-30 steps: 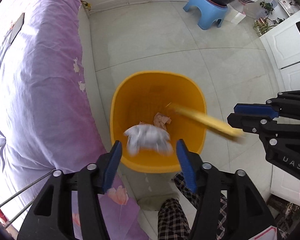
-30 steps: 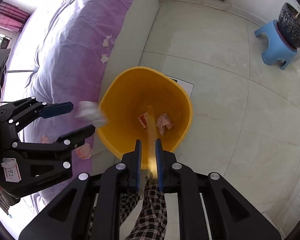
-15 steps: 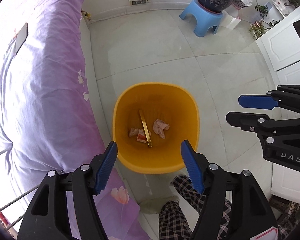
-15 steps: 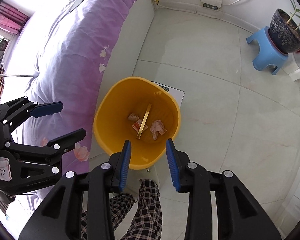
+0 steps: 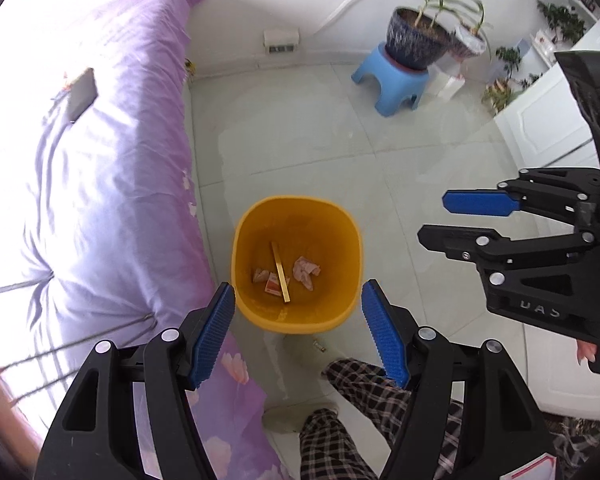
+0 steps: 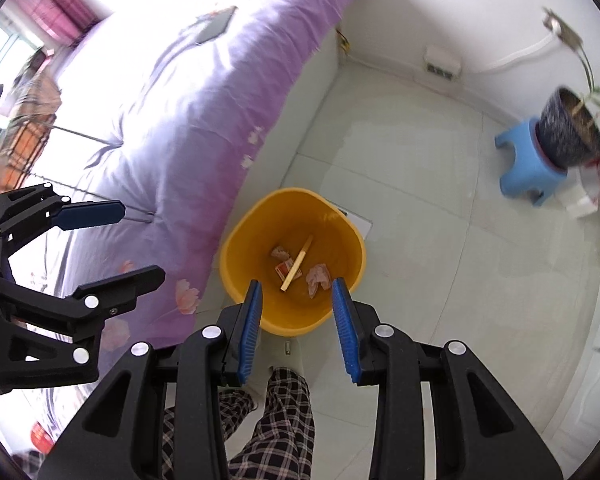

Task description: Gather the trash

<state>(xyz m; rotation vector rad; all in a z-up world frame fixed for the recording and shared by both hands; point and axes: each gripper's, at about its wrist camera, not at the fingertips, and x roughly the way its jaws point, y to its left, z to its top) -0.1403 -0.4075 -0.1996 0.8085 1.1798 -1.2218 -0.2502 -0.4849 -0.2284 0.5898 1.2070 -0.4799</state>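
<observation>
A yellow trash bin (image 5: pixel 340 240) stands on the tiled floor beside the bed; it also shows in the right wrist view (image 6: pixel 236 248). Inside lie a yellow stick (image 5: pixel 280 272), crumpled pink paper (image 5: pixel 306 270) and a small red-and-white wrapper (image 5: pixel 273 285). The stick (image 6: pixel 297 263) and the pink paper (image 6: pixel 318 274) show in the right wrist view too. My left gripper (image 5: pixel 298 304) is open and empty, high above the bin's near rim. My right gripper (image 6: pixel 296 298) is open and empty, also high above the bin, and shows at the right of the left wrist view (image 5: pixel 432 220).
A bed with a purple quilt (image 5: pixel 100 184) runs along the left, a dark flat device (image 5: pixel 82 94) on it. A blue stool (image 5: pixel 392 80) with a potted plant (image 5: pixel 420 36) stands at the far wall. White cabinets (image 5: pixel 540 128) are on the right. The person's plaid-trousered leg (image 5: pixel 340 432) is below.
The white wad and the yellow stick fell into the bin. My right gripper opened. Both grippers rose well above the bin, which now looks smaller.
</observation>
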